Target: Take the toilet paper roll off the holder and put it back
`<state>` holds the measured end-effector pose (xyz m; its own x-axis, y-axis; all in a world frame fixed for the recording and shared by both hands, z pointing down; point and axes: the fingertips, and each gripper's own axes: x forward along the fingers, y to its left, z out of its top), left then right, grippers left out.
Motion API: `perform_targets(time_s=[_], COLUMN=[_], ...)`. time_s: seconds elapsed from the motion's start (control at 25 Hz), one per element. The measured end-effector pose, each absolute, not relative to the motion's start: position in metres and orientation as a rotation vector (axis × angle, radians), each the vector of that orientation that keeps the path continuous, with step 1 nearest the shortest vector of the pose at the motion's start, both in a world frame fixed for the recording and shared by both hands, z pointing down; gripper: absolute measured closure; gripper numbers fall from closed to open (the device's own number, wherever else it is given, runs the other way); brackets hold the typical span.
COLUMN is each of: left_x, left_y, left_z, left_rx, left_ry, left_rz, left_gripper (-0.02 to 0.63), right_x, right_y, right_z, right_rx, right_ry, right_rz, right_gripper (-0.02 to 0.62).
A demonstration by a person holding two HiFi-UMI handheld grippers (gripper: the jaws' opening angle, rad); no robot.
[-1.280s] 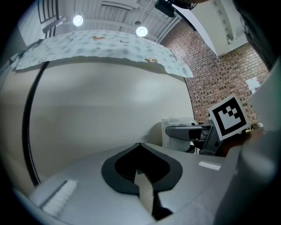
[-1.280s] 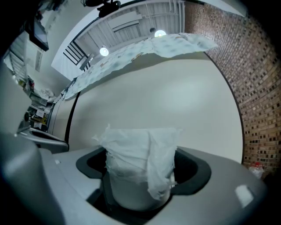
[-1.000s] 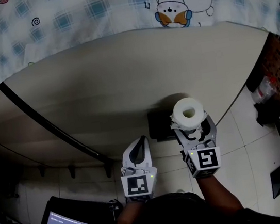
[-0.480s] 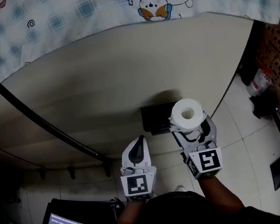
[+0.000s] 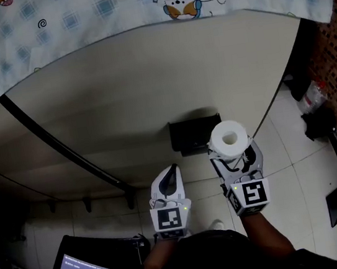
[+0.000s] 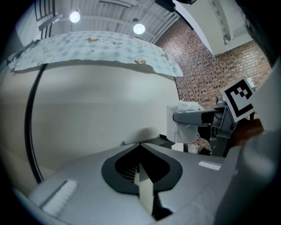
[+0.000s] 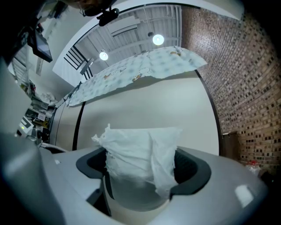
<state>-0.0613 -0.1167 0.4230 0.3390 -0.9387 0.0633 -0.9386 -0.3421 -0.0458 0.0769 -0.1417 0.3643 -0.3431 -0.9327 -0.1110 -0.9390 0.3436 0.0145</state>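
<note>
The toilet paper roll (image 5: pixel 228 137) is off the holder (image 5: pixel 195 134). It stands on end in the right tongs (image 5: pixel 232 150), with its core hole facing up, just in front of and to the right of the black holder on the pale wall panel (image 5: pixel 119 100). The right tongs are spread wide and clamped across the outside of the roll. In the right gripper view the paper (image 7: pixel 140 154) fills the gap between the dark pads, and a torn loose sheet (image 7: pixel 105 134) hangs ragged over its face. The left tongs (image 5: pixel 172 173) are pressed together on nothing and hang beside the right ones, below the holder.

The roll is probably very light, soft and easy to squash. Its wound layers likely give under pressure, and only the cardboard core lends stiffness. The present grip, across the round body at mid-height, looks like the sensible one. Firm pressure is enough, since crushing could deform the core that must slide back onto the holder. The paper's rough surface should resist slipping, but the loose sheet may snag or unwind.
</note>
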Motion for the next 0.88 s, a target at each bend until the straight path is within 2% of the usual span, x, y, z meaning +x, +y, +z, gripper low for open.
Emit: perform_targets(time_s=[0.6,0.64,0.72,0.76,0.88], left_x=[-0.055,-0.051,-0.045,-0.043,-0.038], left_y=[-0.148,-0.151,-0.156,-0.159,-0.168], left_z=[0.503,0.51,0.518,0.519,0.521], left_rx=[-2.606,-2.624,-2.63,-2.625,-2.624], left_ry=[1.715,1.697,1.675,1.672,1.673], left_rz=[-0.357,-0.381,-0.419,-0.422,-0.422], left_gripper=[0.59,0.574,0.455,0.431,0.431], right_x=[0.074,0.074,0.075,0.075,0.076], right_y=[-0.148,-0.15,-0.154,-0.156,-0.162], right_z=[0.358,0.357,0.355,0.353,0.352], right_rx=[-1.71,-1.71,-1.708,-1.706,-1.701], right_ry=[2.498,2.496,2.49,2.488,2.486], right_rz=[0.154,0.156,0.163,0.167,0.171], right_gripper=[0.17,0.17,0.17,0.17,0.17])
